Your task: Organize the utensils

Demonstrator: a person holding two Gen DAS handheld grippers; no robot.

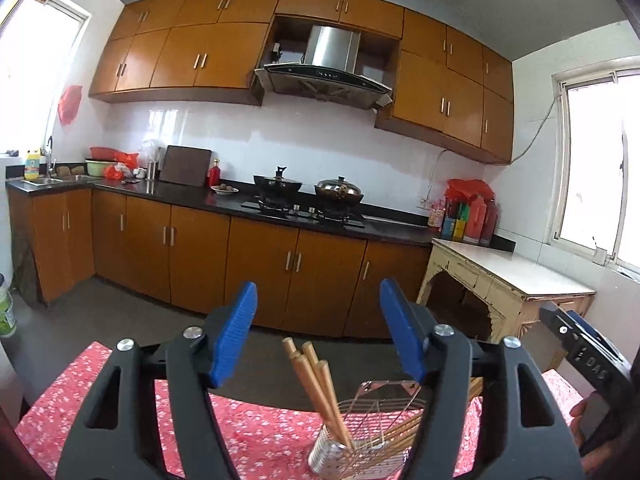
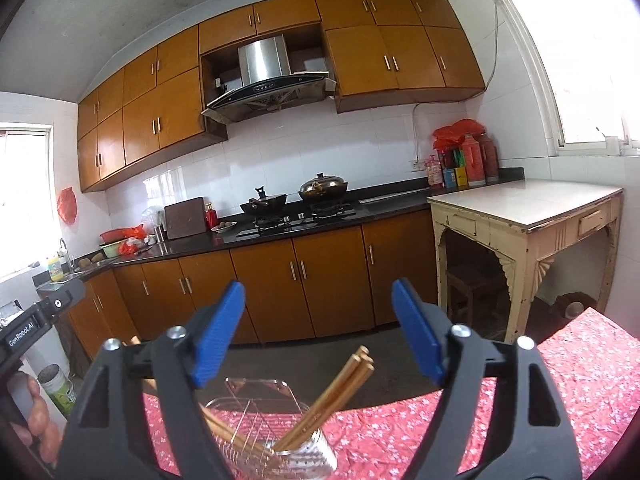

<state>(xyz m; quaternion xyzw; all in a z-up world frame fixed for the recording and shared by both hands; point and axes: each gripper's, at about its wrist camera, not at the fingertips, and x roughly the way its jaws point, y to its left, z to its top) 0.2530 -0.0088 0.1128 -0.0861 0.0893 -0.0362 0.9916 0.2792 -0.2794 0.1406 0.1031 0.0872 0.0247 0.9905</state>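
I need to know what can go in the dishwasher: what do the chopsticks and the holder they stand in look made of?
The chopsticks look like wood or bamboo: matte tan, squared ends. The perforated cup seems stainless steel: shiny silver, punched with small holes. The wire rack beside it looks like polished or plated metal wire; which metal cannot be told.

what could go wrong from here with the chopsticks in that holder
1. The chopsticks lean steeply out of the perforated metal cup, so a nudge could tip them out onto the red floral cloth.
2. Both the left gripper and the right gripper hover just above with open jaws; lowering either might knock the leaning tips.
3. The wire rack looks light and could slide if bumped.
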